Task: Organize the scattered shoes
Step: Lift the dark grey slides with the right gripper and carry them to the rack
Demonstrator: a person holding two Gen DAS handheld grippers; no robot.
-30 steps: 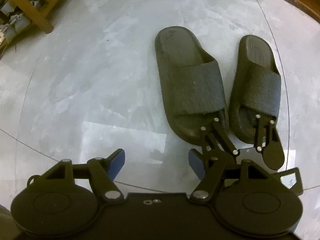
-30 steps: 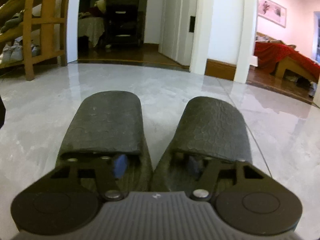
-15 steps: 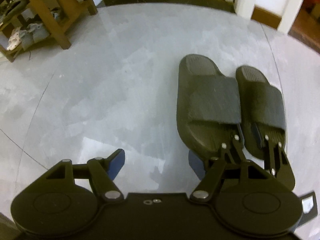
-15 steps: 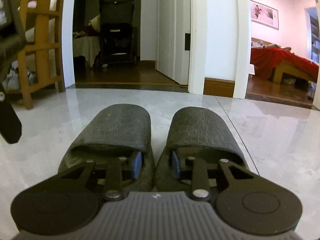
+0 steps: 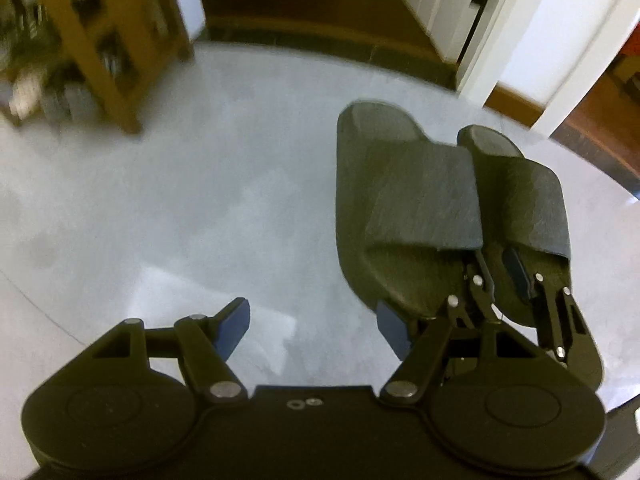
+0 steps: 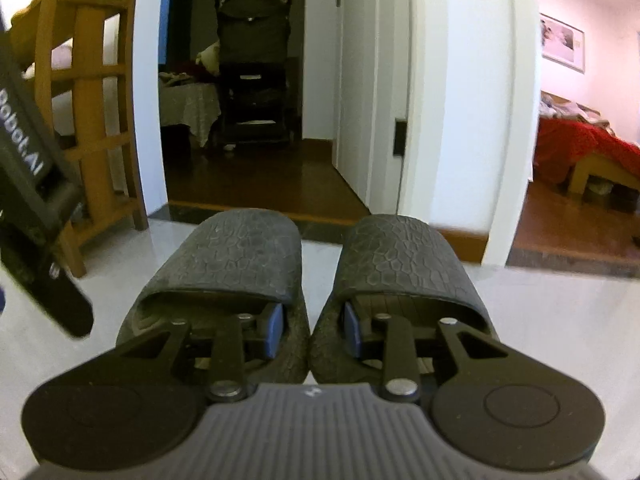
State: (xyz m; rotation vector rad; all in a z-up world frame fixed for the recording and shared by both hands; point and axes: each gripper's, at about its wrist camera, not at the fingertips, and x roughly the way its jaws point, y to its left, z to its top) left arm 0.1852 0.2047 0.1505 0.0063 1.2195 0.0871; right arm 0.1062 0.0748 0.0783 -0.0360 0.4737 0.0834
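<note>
Both slippers (image 6: 308, 280) have risen off the floor since the earlier frame, pinched together mid-frame by my right gripper (image 6: 310, 330); left gripper (image 5: 312, 330) gapes empty; wooden rack (image 5: 108, 40), upper left, still awaits them.

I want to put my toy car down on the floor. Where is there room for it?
Plenty of bare grey floor lies left of the slippers, between them and the wooden shelf, and ahead toward the dark doorway. It is crowded on the right, where the right gripper holds both slippers pressed together, and around the shelf's legs.
</note>
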